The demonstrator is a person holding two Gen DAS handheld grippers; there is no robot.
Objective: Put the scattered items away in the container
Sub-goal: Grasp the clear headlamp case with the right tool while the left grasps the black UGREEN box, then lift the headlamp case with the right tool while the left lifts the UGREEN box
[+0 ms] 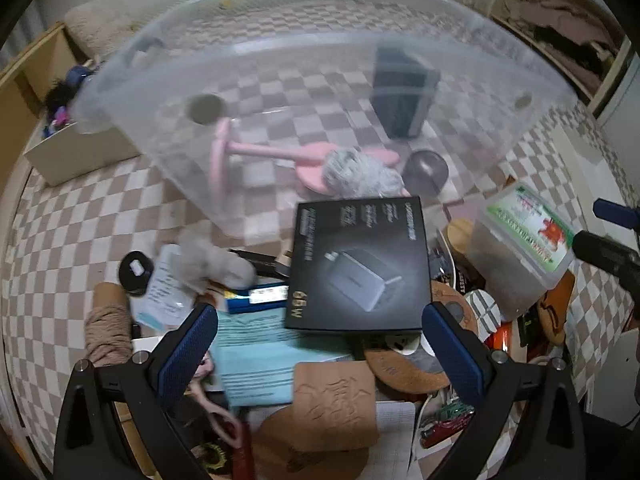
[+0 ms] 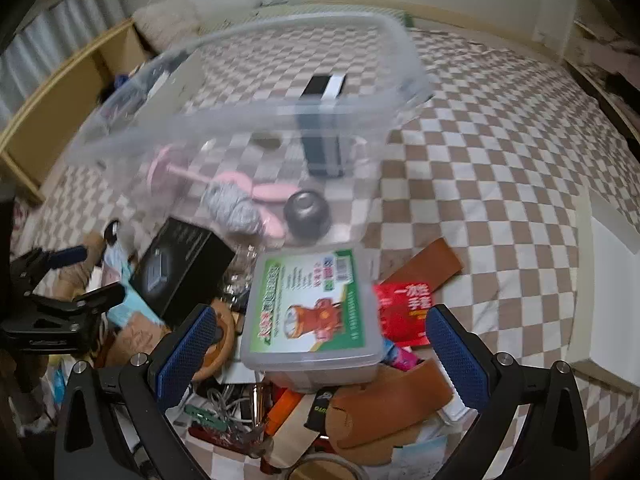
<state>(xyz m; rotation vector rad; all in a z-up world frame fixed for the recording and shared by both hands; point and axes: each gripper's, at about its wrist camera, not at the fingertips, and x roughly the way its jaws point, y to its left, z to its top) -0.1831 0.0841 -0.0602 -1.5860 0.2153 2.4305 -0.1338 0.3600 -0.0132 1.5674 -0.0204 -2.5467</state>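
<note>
- Nearest the lens, left wrist view: left gripper (image 1: pixel 320 344), blue fingers (image 1: pixel 188 352) spread wide, nothing between them. Just beyond, a black charger box (image 1: pixel 360 264) lies on top of the heap.
- Right wrist view: right gripper (image 2: pixel 320 344), fingers likewise spread and empty, either side of a lidded plastic case with a green label (image 2: pixel 312 312).
- Clear container (image 1: pixel 280 92) sits past the heap, upper half of both frames. Seen through its wall: a pink stand (image 1: pixel 272 152), grey yarn ball (image 1: pixel 360 174), dark round object (image 1: pixel 426 168), dark upright box (image 1: pixel 402 92).
- Scattered items still outside it: the heap (image 2: pixel 280 400) of cork coasters, leather pieces, red packet, papers, cables, twine, fluffy grey bit.
- Risks, by my reckoning: heap is layered, so lifting the charger box or the case could drag or topple whatever rests against it. Smooth case lid may slip from the fingers. Cables lower centre of the right view look tangled and may snag neighbours. The light container could slide if bumped. Both grippers work close together and could collide.
- Surface: checked brown-and-white cloth (image 2: pixel 500 184), soft-looking; whether bed or floor mat, cannot tell.
- Room: pale wooden shelving upper left, cluttered shelves upper right, plain wall behind. Frames are motion-blurred.
</note>
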